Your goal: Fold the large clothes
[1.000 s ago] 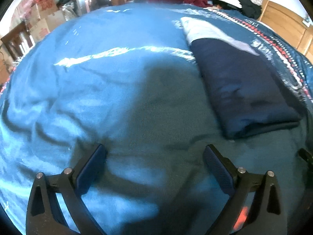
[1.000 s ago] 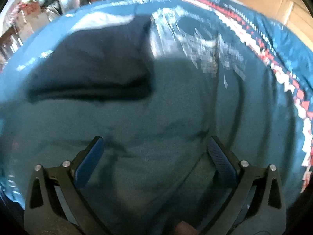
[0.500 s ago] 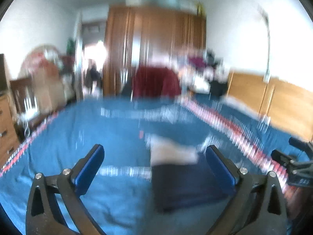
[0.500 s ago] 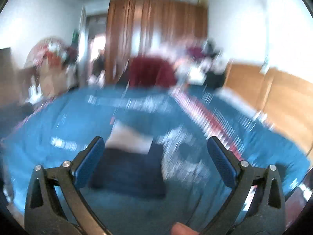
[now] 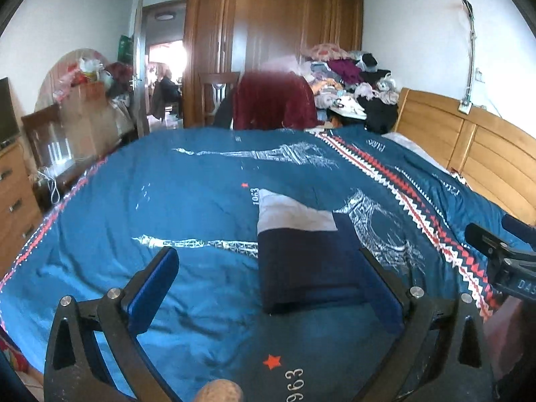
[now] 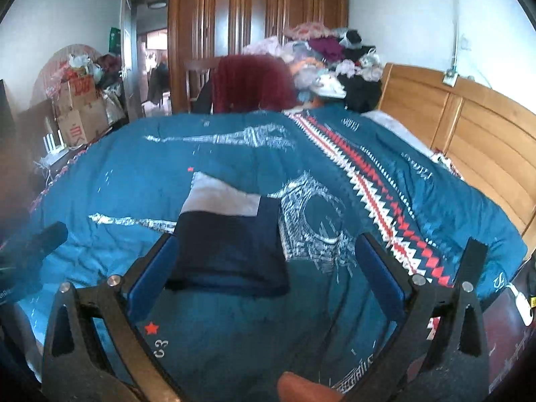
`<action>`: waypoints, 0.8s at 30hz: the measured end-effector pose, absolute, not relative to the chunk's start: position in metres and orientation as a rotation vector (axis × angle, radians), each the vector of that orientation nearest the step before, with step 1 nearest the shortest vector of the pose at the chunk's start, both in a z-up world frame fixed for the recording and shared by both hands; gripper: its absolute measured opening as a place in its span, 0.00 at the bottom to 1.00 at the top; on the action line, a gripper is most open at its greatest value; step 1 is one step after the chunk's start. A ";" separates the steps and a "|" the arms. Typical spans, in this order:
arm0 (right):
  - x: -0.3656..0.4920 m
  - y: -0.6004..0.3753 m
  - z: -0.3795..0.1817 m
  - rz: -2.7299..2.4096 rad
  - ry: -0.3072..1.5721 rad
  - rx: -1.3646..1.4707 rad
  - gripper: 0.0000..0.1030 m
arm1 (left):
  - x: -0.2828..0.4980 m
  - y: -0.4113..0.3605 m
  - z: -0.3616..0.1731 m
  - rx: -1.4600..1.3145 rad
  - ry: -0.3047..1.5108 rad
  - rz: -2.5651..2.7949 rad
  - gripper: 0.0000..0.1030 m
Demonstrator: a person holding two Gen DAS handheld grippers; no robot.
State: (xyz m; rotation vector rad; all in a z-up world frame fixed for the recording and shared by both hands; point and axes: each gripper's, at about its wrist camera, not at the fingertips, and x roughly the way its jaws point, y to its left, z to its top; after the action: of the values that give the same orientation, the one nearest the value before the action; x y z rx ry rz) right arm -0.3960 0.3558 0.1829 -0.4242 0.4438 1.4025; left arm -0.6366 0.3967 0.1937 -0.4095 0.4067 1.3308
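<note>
— Blue pads: how are the left tongs [image 5: 268, 281] and right tongs [image 6: 266, 268] held?

— Both are spread apart, nothing gripped, above the near edge of the bed's blue quilt [image 5: 134, 207].

— Where is the folded navy garment [image 5: 305, 264] seen?

— Just ahead of both tongs, flat on the quilt, a pale panel at its far end. Beyond it, a clothes pile [image 6: 331, 63] and a wardrobe [image 5: 274, 47] are seen.
</note>
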 end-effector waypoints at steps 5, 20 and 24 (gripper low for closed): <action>-0.393 0.345 0.180 1.402 0.487 -0.430 1.00 | -0.626 0.389 0.189 -0.387 0.418 1.341 1.00; -0.388 0.343 0.175 1.427 0.523 -0.433 1.00 | -0.617 0.383 0.196 -0.355 0.422 1.349 1.00; -0.388 0.349 0.171 1.432 0.545 -0.446 1.00 | -0.615 0.383 0.200 -0.345 0.412 1.352 1.00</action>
State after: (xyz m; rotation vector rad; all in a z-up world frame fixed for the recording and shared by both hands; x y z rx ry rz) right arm -0.3881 0.3490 0.1713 -0.4456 0.5448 1.4319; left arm -0.6151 0.3829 0.2003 -0.3453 0.4116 1.3518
